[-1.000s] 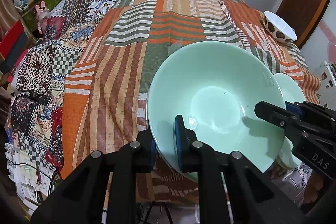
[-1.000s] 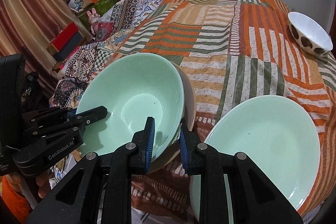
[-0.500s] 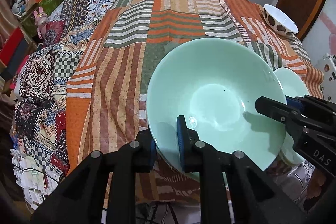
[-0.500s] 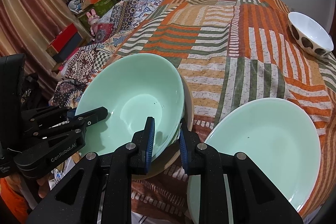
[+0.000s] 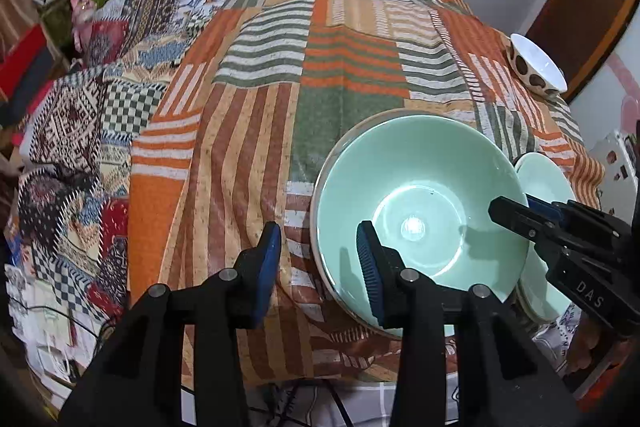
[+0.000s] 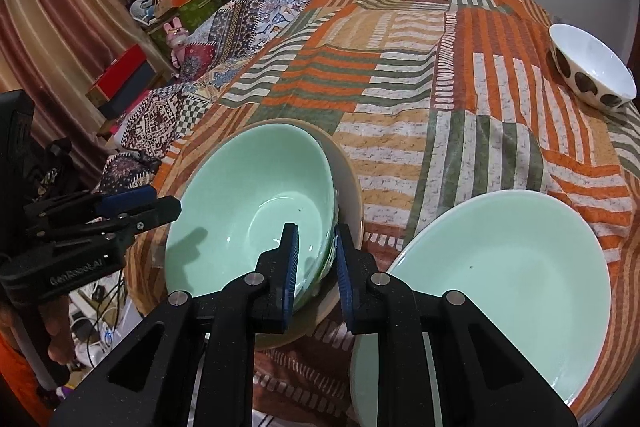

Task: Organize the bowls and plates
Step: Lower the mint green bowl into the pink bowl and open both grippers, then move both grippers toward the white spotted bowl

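Note:
A mint green bowl (image 5: 420,211) rests on a beige plate (image 6: 352,187) near the front edge of the quilt-covered surface. My left gripper (image 5: 318,263) is open, its fingers standing either side of the bowl's near left rim without touching it. My right gripper (image 6: 316,267) is partly open, straddling the bowl's (image 6: 256,203) right rim with a small gap. A mint green plate (image 6: 508,267) lies to the right. A white bowl with brown spots (image 6: 592,71) sits at the far right.
A patchwork striped quilt (image 5: 340,67) covers the surface. Boxes, toys and a curtain (image 6: 60,27) stand at the left. Cables lie on the floor below the front edge. A wooden door (image 5: 580,23) is at the far right.
The green bowl has come down onto the beige plate. My left gripper has opened and let go of its rim. My right gripper has loosened on the other rim.

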The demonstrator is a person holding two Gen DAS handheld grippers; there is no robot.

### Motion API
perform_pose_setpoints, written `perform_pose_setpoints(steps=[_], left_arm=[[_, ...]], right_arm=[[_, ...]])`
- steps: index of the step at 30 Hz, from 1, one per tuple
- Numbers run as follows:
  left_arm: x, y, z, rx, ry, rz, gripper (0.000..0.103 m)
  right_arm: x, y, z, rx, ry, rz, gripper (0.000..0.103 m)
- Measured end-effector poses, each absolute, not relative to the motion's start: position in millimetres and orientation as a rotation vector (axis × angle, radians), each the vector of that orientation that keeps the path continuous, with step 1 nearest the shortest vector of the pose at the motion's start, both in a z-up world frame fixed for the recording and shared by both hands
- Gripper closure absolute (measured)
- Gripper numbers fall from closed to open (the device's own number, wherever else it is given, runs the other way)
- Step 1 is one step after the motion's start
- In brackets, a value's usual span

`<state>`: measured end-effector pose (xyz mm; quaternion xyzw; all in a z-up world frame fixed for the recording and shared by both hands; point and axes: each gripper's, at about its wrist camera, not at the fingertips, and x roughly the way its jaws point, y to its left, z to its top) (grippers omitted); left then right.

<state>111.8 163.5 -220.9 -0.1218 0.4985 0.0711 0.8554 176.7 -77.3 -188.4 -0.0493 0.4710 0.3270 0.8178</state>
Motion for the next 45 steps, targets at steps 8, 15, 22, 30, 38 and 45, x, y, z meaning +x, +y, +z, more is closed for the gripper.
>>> perform_pose_setpoints(steps=[8,15,22,30,38,45], left_arm=[[110.0,150.3,-212.6,-0.240,1.014,0.134,0.064],[111.2,137.6,-186.8,-0.237,0.951,0.109,0.064],[117.2,116.6,-160.2,-0.226,0.888,0.077,0.064],[138.6,75.0,-127.0,-0.185,0.792,0.029,0.050],[184.5,20.5,-101.9,-0.150,0.738,-0.039,0.033],[234.6,-21.4,-97.9,-0.099,0.717,-0.068,0.011]], right_arm=[[173.1,-67.1,-186.8,-0.193,0.968,0.673,0.086],[178.0,-72.4,-183.9,-0.165,1.001,0.687,0.086],[177.4,-98.6,-152.3,-0.103,0.876,0.655,0.047],[196.7,-170.5,-111.8,-0.039,0.783,0.563,0.047],[230.5,-264.4,-88.6,0.011,0.723,0.364,0.046],[283.2,-326.5,-102.6,0.179,0.781,0.276,0.046]])
